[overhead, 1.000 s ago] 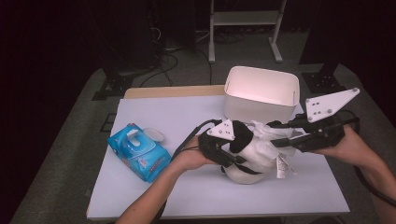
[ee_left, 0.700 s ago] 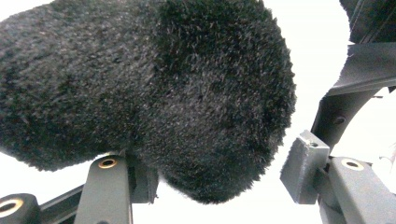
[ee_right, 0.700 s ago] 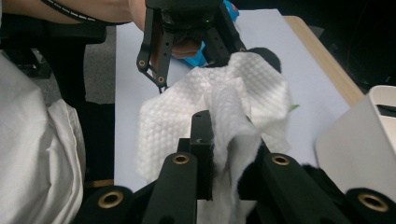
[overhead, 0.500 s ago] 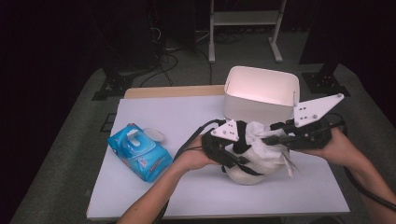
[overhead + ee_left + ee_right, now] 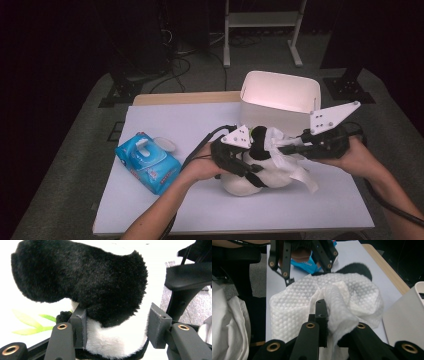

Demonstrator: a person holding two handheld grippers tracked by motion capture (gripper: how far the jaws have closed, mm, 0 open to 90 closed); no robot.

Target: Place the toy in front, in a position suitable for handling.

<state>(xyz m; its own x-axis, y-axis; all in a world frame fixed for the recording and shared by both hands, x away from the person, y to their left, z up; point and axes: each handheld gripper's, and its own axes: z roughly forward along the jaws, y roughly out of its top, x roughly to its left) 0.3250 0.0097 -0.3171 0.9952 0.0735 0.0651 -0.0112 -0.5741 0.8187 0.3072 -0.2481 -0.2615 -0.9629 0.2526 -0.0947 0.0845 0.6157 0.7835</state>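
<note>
Panda toy [image 5: 260, 172], black and white plush, lies near the middle of the white table [image 5: 200, 215], just in front of the white bin [image 5: 280, 100]. From the high view, the left gripper [image 5: 250, 162] reaches onto the toy from the person's left, and the right gripper [image 5: 285, 150] meets it from the right, holding a white wipe [image 5: 292, 162] against the toy's top. A blue pack of wipes [image 5: 147, 162] with its lid flipped open lies well to the left.

Up close, the left gripper view shows what the high view hides: the two grey pads [image 5: 78, 327] stand on either side of the toy's furry body, the left one pressed into the fur, the right one close beside it, so the jaws hold the toy at a fairly wide spread. A green leaf print shows at the left edge.

The right gripper view shows the wipe's dimpled texture, a fold of it pinched between narrowly closed jaws and the rest draped over the toy's black fur.
</note>
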